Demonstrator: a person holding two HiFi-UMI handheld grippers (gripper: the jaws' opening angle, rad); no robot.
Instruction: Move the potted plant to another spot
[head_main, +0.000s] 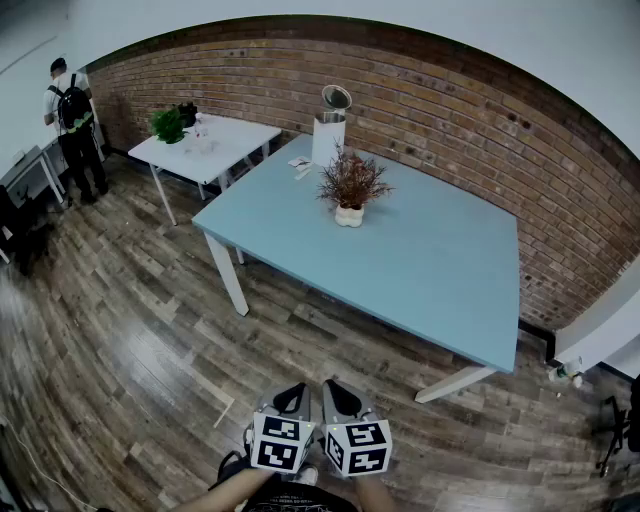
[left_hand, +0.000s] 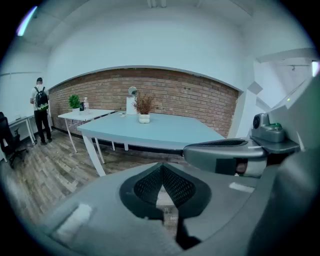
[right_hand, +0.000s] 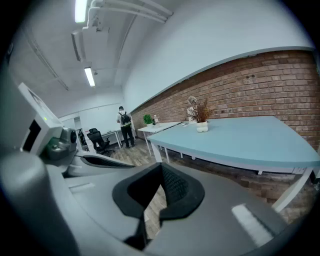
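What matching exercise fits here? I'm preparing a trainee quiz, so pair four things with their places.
1 reddish potted plant
2 green plant
3 white container, lid open
4 person with backpack

A white table
B floor, far left
C blue table, far corner
D blue table, away from edges

Pairs: 1-D, 2-A, 3-C, 4-B

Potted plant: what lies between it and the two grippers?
Head view: only bare table and wooden floor separate the potted plant from left gripper and right gripper.
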